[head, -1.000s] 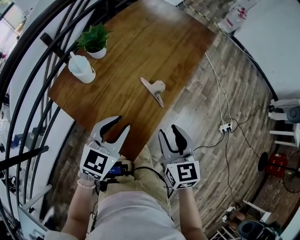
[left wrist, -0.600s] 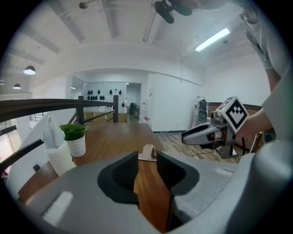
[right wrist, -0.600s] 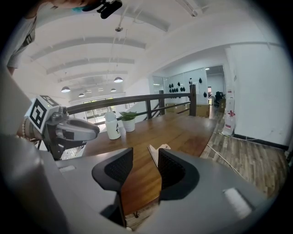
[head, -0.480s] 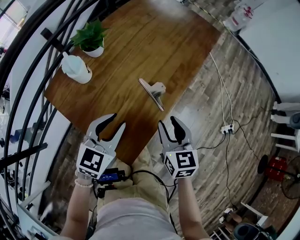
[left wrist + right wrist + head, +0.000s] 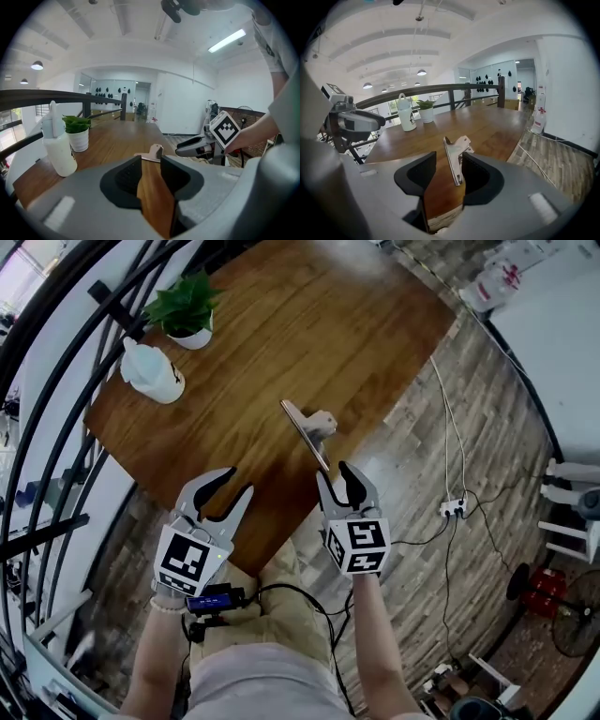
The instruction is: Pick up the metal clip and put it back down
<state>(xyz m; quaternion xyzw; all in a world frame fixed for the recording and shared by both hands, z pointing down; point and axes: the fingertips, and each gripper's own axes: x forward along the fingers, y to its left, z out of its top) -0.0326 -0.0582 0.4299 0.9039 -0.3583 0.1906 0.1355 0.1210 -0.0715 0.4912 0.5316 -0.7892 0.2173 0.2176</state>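
Wooden counter (image 5: 281,324) on a mezzanine, with a black railing (image 5: 56,381) along its left edge and plank floor below. The metal clip (image 5: 307,430) sits by the counter's right edge, toward the near corner, with its long blade pointing at you. Your right gripper (image 5: 335,482) hovers just short of it. Its jaws are moderately apart with nothing clamped. In the right gripper view the clip's near end lines up in the gap, closer to the right-hand jaw. Your left gripper (image 5: 236,486) hangs over the near edge, jaws also apart, only bare wood between them. The potted plant (image 5: 187,313) and white bottle (image 5: 150,371) stand at the left corner, well apart from the clip.

Risks, as I judge them:
- **One-sided contact:** the clip is off-centre in the gap, so one jaw may touch first and push it over the smooth wood off the right edge.
- **Weak grip:** a tip-only pinch on thin metal may pivot or slip.

No writing is readable. The cubes show only square markers, and the bottle's dark mark is too small to read.
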